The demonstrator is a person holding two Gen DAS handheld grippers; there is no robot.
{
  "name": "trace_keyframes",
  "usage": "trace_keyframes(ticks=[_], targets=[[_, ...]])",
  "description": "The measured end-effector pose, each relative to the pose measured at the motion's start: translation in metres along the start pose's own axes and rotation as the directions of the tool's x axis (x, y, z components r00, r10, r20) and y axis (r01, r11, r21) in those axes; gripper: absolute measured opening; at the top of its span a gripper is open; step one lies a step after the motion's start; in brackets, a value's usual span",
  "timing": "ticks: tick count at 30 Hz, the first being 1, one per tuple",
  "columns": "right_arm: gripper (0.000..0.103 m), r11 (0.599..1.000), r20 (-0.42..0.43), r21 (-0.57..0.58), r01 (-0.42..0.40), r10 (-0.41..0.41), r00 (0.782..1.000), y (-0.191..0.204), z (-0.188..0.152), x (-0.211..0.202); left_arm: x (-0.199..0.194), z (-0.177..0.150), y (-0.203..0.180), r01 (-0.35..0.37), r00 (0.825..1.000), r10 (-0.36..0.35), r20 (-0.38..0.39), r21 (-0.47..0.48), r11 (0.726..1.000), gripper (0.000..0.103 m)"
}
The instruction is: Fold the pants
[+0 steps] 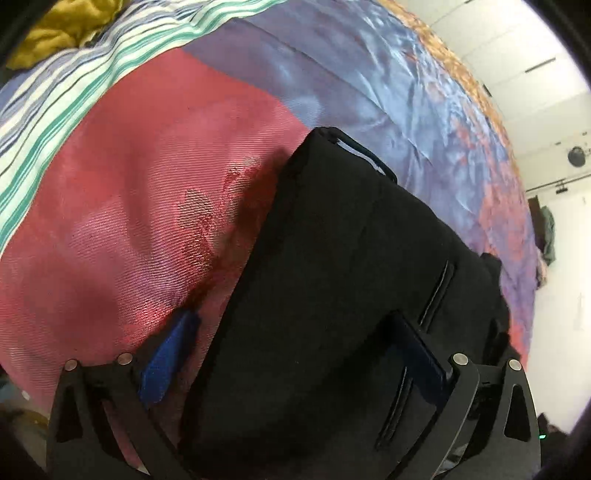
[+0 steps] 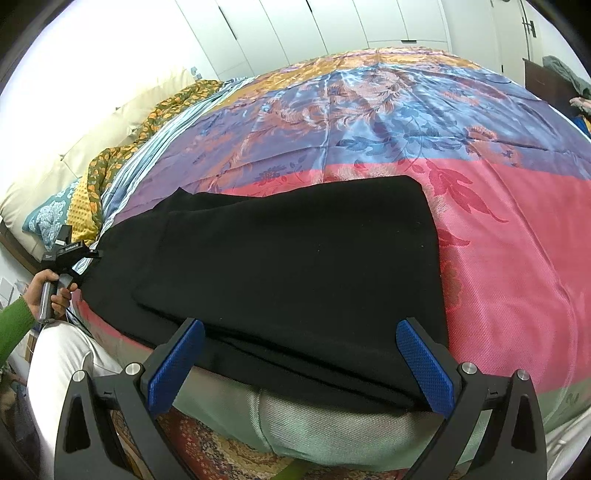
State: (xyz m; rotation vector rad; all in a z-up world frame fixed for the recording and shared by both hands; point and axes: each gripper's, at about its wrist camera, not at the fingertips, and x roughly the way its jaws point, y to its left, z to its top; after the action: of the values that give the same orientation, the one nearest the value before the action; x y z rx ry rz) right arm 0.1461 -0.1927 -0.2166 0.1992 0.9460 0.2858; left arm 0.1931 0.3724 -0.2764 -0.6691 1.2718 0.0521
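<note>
Black pants lie folded lengthwise on the bed, with one end at the near edge. In the left wrist view the pants show their waistband end with belt loops and a pocket slit. My left gripper is open, its blue pads straddling the waistband end just above the fabric. My right gripper is open and empty, its jaws spread over the pants' near edge at the bedside. The left gripper also shows in the right wrist view, at the pants' far left end, held by a hand.
The bedspread is satin, pink near me and blue floral beyond. Pillows and a patterned quilt lie at the left. A striped sheet and a mustard cloth lie at the head. White wardrobes stand behind.
</note>
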Motion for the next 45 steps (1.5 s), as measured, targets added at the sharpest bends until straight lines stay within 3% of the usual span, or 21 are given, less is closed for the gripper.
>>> trace_keyframes(ticks=[3, 5, 6, 7, 13, 18, 22, 25, 28, 29, 31, 33, 35, 38, 40, 42, 44, 45], targets=[[0.103, 1.000, 0.001, -0.004, 0.000, 0.000, 1.000, 0.000, 0.000, -0.001, -0.010, 0.000, 0.016, 0.095, 0.995, -0.096, -0.001, -0.076, 0.993, 0.099], [0.103, 1.000, 0.002, -0.003, 0.001, -0.001, 1.000, 0.000, -0.001, 0.000, -0.013, 0.001, 0.028, 0.124, 0.992, -0.123, 0.015, -0.129, 0.984, 0.065], [0.103, 1.000, 0.002, -0.003, 0.000, 0.000, 1.000, 0.000, 0.000, 0.000, -0.012, 0.004, 0.034, 0.181, 0.983, -0.180, 0.022, -0.163, 0.970, 0.038], [0.103, 1.000, 0.002, -0.003, 0.000, 0.000, 1.000, 0.000, 0.000, 0.000, -0.013, 0.004, 0.041, 0.213, 0.977, -0.210, 0.034, -0.206, 0.955, 0.030], [0.103, 1.000, 0.000, -0.014, 0.008, -0.008, 1.000, 0.002, 0.000, 0.001, -0.032, -0.008, 0.035, 0.207, 0.977, -0.187, 0.104, -0.240, 0.948, 0.015], [0.103, 1.000, 0.013, 0.016, -0.012, 0.012, 1.000, 0.000, 0.001, -0.001, -0.081, -0.021, -0.011, 0.301, 0.943, -0.260, 0.206, -0.200, 0.932, 0.012], [0.103, 0.999, 0.026, 0.042, -0.034, 0.033, 0.999, -0.002, 0.002, -0.002, -0.127, -0.043, -0.106, 0.309, 0.925, -0.304, 0.230, 0.014, 0.951, 0.011], [0.103, 0.997, 0.040, 0.056, -0.054, 0.052, 0.998, -0.003, 0.004, -0.003, -0.132, -0.075, -0.190, 0.298, 0.922, -0.335, 0.197, 0.195, 0.935, 0.012], [0.103, 0.996, 0.058, 0.065, -0.067, 0.063, 0.996, -0.004, 0.004, -0.008, -0.092, -0.111, -0.269, 0.276, 0.939, -0.326, 0.109, 0.323, 0.905, 0.012], [0.103, 0.995, 0.066, 0.067, -0.071, 0.066, 0.996, -0.005, 0.004, -0.011, -0.063, -0.125, -0.297, 0.263, 0.951, -0.303, 0.055, 0.364, 0.893, 0.012], [0.103, 0.994, 0.084, 0.075, -0.075, 0.068, 0.994, -0.007, 0.004, -0.017, -0.013, -0.142, -0.328, 0.290, 0.955, -0.293, -0.052, 0.387, 0.875, 0.012], [0.103, 0.993, 0.104, 0.092, -0.077, 0.068, 0.992, -0.012, 0.005, -0.022, 0.046, -0.165, -0.359, 0.223, 0.973, -0.173, -0.150, 0.446, 0.867, 0.012], [0.103, 0.990, 0.134, 0.119, -0.076, 0.060, 0.989, -0.020, 0.007, -0.029, 0.062, -0.183, -0.375, 0.130, 0.987, -0.058, -0.153, 0.519, 0.845, 0.012], [0.103, 0.985, 0.191, 0.157, -0.077, 0.046, 0.980, -0.034, 0.008, -0.044, 0.018, -0.192, -0.378, 0.203, 0.979, -0.157, -0.129, 0.570, 0.796, 0.022], [0.103, 0.978, 0.223, 0.189, -0.092, 0.049, 0.974, -0.044, 0.009, -0.050, -0.019, -0.179, -0.372, 0.183, 0.979, -0.200, -0.039, 0.598, 0.780, 0.052], [0.103, 0.965, 0.237, 0.228, -0.126, 0.071, 0.969, -0.052, 0.015, -0.051, -0.055, -0.167, -0.354, 0.120, 0.971, -0.220, 0.095, 0.601, 0.790, 0.063], [0.103, 0.948, 0.235, 0.246, -0.204, 0.146, 0.961, -0.052, 0.024, -0.047, -0.068, -0.152, -0.327, 0.030, 0.965, -0.170, 0.201, 0.558, 0.829, 0.062], [0.103, 0.936, 0.227, 0.245, -0.253, 0.198, 0.954, -0.048, 0.031, -0.044, -0.064, -0.145, -0.306, -0.014, 0.965, -0.123, 0.230, 0.516, 0.856, 0.047]])
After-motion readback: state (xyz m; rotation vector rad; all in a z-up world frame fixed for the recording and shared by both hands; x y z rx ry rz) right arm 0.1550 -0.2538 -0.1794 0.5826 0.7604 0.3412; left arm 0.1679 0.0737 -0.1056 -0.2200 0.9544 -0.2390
